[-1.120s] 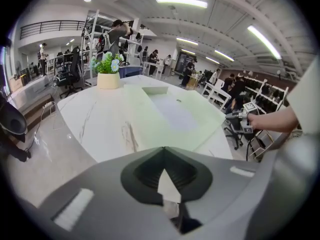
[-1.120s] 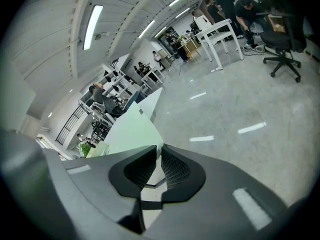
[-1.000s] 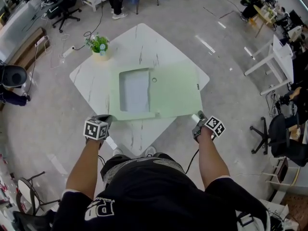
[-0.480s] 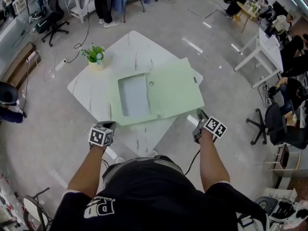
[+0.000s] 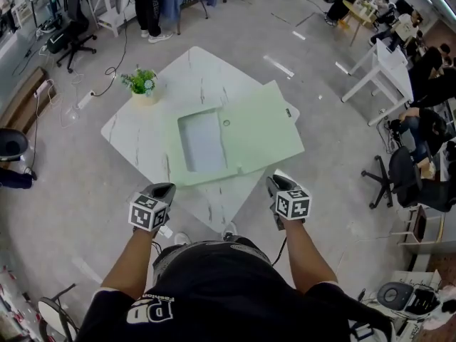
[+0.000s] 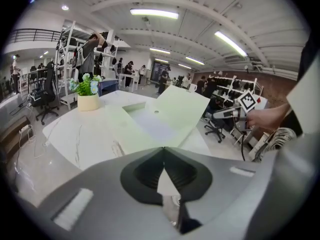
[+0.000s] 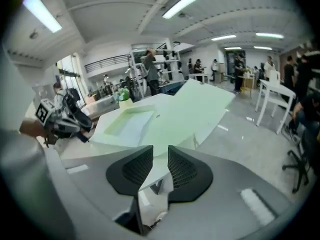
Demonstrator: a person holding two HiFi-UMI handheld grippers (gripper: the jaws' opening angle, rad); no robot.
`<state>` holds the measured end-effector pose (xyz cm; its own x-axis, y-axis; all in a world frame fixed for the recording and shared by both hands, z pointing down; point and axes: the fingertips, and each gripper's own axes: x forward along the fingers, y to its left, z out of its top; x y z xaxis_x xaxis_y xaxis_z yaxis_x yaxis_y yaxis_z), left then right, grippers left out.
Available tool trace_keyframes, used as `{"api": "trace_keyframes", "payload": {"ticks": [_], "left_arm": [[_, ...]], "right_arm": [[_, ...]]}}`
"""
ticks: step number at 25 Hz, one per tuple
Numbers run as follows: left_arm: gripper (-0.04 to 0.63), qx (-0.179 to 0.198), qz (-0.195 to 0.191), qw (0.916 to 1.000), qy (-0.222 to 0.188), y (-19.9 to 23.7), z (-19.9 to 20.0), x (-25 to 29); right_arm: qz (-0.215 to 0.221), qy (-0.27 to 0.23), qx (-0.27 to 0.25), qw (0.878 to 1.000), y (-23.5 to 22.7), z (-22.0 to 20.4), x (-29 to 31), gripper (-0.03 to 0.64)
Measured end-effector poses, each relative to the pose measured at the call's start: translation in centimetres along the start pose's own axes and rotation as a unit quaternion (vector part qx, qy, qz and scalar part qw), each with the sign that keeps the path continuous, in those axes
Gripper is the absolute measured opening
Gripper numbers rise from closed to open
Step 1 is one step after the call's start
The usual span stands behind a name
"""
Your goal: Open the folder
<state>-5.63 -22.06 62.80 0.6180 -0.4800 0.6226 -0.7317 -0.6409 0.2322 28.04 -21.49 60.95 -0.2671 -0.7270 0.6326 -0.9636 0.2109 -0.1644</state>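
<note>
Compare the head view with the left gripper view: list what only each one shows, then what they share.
Only the head view: the person's black shirt and the left claw seen from outside, with its marker cube.

Only the left gripper view: the ceiling lights, and the left claw's jaws seen close up, tips together with nothing between them.

Both: the white table, the green folder lying on it, the potted plant, and the right claw, whose jaws have just been opening with nothing between them.
</note>
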Motion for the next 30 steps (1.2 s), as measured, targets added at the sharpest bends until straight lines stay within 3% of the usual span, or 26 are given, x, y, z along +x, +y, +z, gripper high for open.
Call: {"api": "trace_keyframes", "payload": {"ticks": [4, 8, 14, 22, 30], "left_arm": [[0.049, -0.003, -0.019, 0.9994, -0.029, -1.7, 1.4, -1.2], [0.049, 0.000, -0.039, 0.9974, -0.060, -3.3, 3.6, -2.2], [0.049, 0.028, -0.046, 0.9941, -0.093, -5.2, 6.8, -4.2], [0.049, 0.041, -0.049, 0.9835, -0.169, -7.0, 10.9, -8.4], [0.049, 0.072, -0.041, 0.9747, -0.208, -7.8, 13.5, -10.9]], "right_arm": [[0.046, 0.017, -0.117, 0.992, 6.9, 0.4, -0.1, 0.071], [0.108, 0.008, -0.166, 0.980, 13.2, 1.2, -0.6, 0.071], [0.167, -0.035, -0.178, 0.969, 18.9, 4.0, -2.4, 0.069], [0.187, -0.107, -0.169, 0.962, 21.3, 8.9, -5.3, 0.048], [0.197, -0.169, -0.128, 0.957, 21.3, 12.5, -7.2, 0.017]]}}
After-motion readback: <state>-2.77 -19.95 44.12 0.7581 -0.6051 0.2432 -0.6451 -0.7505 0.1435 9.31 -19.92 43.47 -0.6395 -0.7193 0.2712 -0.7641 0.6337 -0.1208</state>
